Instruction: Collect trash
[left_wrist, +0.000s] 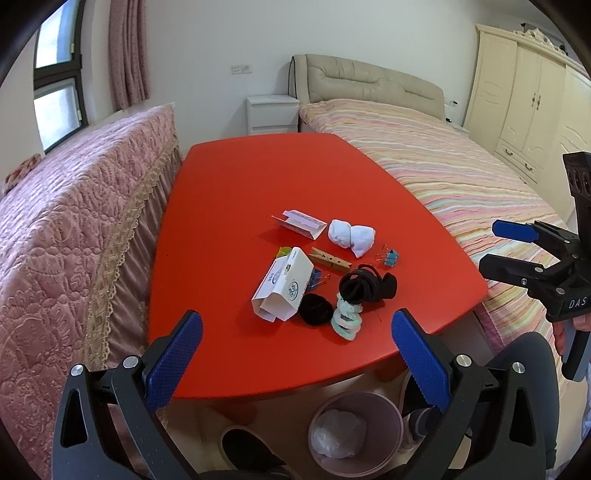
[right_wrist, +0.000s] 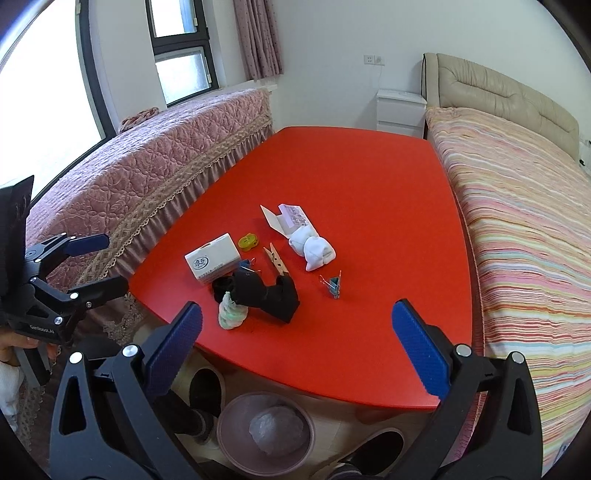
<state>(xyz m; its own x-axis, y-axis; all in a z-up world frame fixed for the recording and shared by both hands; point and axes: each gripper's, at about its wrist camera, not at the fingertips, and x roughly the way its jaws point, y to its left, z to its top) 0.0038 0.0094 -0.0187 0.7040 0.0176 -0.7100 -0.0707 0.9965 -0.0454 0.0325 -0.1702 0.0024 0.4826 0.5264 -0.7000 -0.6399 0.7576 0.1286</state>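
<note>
Both hand-held grippers hang open and empty above the near edge of the red table (left_wrist: 258, 177), nothing picked yet.

Left hand-held gripper (left_wrist: 295, 349) and right hand-held gripper (right_wrist: 297, 349) each show blue pads spread wide, tilted down at the clutter in mid-frame; in the left view the right one enters at the right edge, a hand just visible at its handle. Likely trash sits among keepers: a white carton (left_wrist: 282, 290) left of centre, an opened paper packet (left_wrist: 299, 223) above it, beside a rolled white sock (left_wrist: 352, 236), a clothespin (left_wrist: 330, 260) and hair ties (left_wrist: 347, 317). A pink bin (left_wrist: 354, 432), already lined, stands on the floor at lower centre, just under the table's edge, presumably so pieces drop straight in.
</note>
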